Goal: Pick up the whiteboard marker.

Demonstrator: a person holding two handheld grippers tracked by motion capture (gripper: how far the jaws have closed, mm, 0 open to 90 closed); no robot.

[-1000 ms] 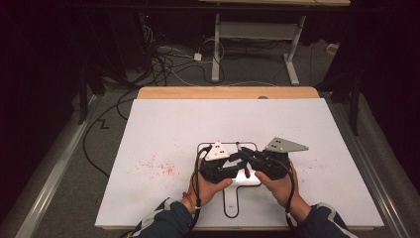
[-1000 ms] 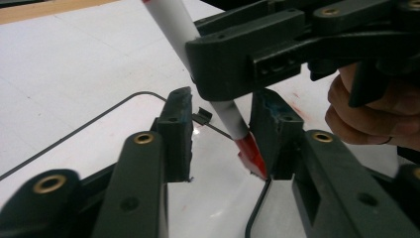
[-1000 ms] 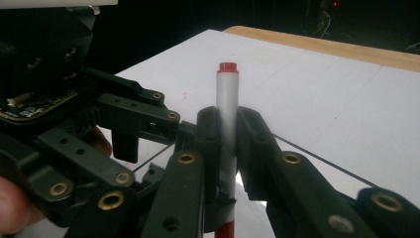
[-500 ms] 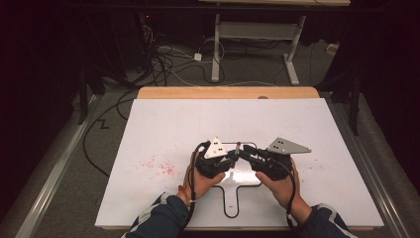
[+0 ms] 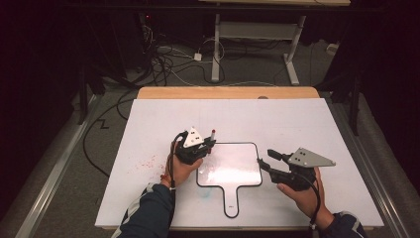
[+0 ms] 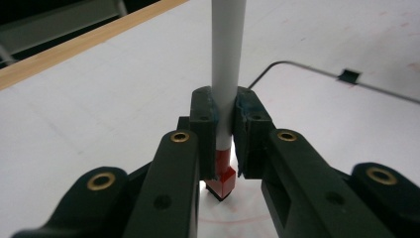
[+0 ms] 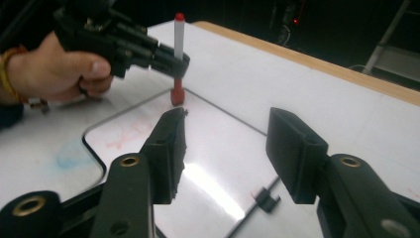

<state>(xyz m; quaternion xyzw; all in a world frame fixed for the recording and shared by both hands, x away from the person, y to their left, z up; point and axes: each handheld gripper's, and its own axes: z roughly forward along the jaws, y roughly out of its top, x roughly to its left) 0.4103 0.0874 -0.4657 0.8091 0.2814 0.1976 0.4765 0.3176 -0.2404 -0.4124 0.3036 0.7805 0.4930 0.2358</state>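
Left gripper view: a red-tipped marker (image 6: 225,74) is clamped upright by the left gripper (image 6: 225,134) over the whiteboard's (image 5: 233,168) far-left corner; the right gripper's (image 7: 225,148) jaws, just opening, are held apart, empty.

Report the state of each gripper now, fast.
Left gripper: jaws shut on the red-tipped marker, held upright over the small whiteboard.
Right gripper: jaws open after just widening, nothing between them.

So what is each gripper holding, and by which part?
The left gripper clamps a white marker low on its barrel, just above the red end. The right gripper holds nothing.
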